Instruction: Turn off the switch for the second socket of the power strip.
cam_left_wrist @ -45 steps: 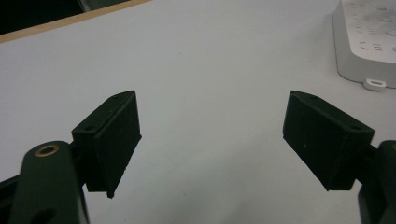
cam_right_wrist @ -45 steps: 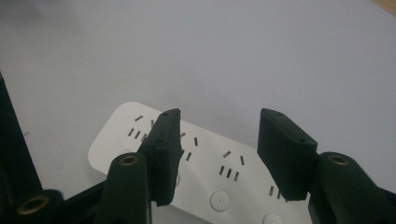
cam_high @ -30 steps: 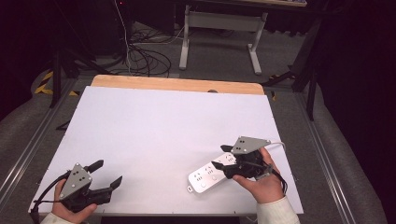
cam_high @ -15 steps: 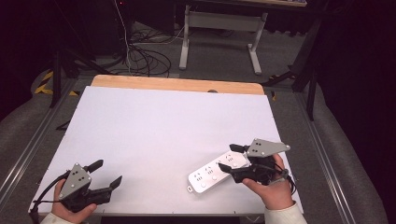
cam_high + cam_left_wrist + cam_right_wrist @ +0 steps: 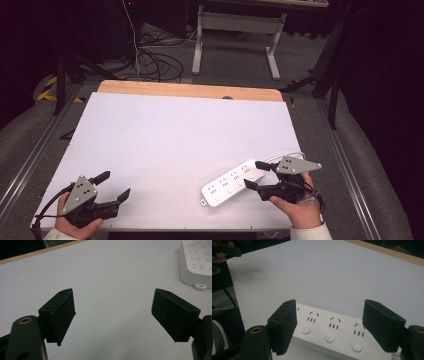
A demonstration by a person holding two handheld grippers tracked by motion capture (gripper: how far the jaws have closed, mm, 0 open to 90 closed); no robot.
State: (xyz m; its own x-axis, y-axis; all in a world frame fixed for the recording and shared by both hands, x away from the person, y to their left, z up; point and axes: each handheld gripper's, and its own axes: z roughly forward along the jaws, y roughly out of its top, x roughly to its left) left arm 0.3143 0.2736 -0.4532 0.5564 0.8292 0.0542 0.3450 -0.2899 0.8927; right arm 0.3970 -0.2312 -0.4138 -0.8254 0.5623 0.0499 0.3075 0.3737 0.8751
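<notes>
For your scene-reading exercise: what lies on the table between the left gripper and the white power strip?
Nothing: in the high view, only bare white table separates the left gripper from the power strip.

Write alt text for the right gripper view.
A white power strip lies on a white table, seen between the two wide-open black jaws of the right gripper. Three sets of sockets, each with a round button, face up.

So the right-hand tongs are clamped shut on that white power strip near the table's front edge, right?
Not quite. The right tongs stand open, jaws spread over the white power strip, not clamped on it, as the right gripper view shows. The strip does lie near the table's front edge.
</notes>
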